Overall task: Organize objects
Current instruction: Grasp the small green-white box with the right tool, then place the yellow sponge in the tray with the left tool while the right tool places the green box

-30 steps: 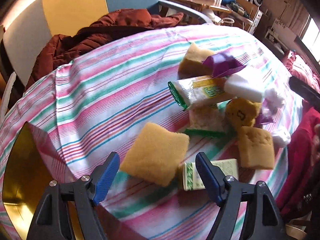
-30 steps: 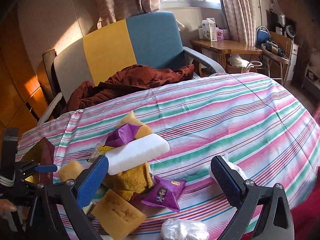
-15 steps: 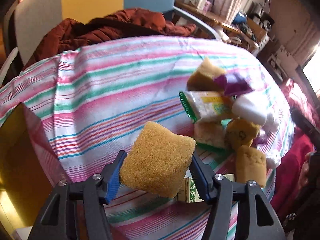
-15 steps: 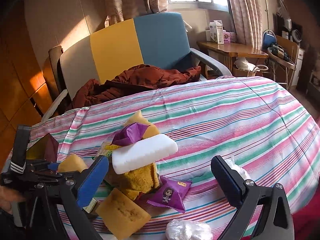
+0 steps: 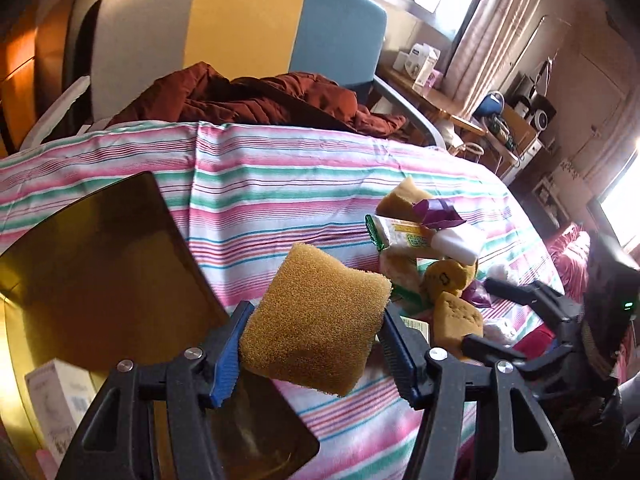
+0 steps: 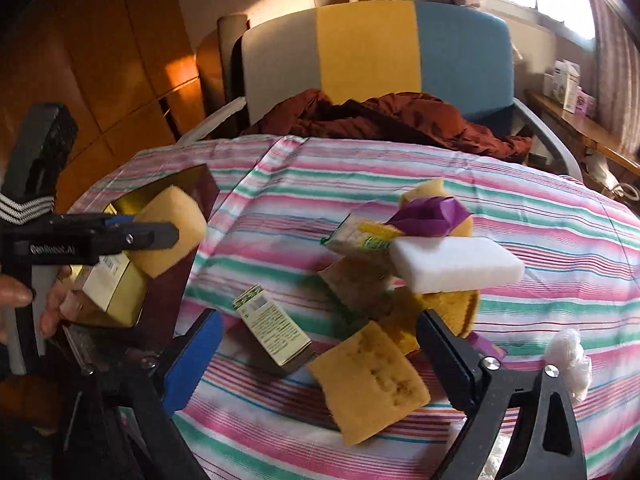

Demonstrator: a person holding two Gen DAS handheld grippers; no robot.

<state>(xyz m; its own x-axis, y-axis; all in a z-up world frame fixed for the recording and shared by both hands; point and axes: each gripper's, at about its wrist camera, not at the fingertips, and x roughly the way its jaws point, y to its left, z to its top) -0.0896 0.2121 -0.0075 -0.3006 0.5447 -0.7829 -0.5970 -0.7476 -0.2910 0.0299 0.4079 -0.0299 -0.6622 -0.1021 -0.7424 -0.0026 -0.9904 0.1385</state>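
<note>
My left gripper point(image 5: 312, 344) is shut on a yellow sponge point(image 5: 316, 320) and holds it in the air beside the gold-lined box point(image 5: 100, 264); the right wrist view shows the sponge point(image 6: 172, 228) over the box point(image 6: 160, 304). My right gripper point(image 6: 320, 344) is open and empty, low over a flat yellow sponge point(image 6: 370, 380) and a small green-and-white carton point(image 6: 272, 324). Behind them lies a pile with a white foam block point(image 6: 456, 260), a purple packet point(image 6: 432, 212), a snack pack point(image 6: 364, 236) and more sponges.
The table wears a striped cloth point(image 6: 400, 168). A white carton point(image 6: 108, 280) lies inside the box. A clear plastic wad point(image 6: 570, 364) sits at the right. A chair point(image 6: 376, 56) with a dark red jacket point(image 6: 384, 116) stands behind the table.
My left gripper closed on the yellow sponge, lifted it and carried it left to the box. My right gripper swung left and down over the flat sponge and carton.
</note>
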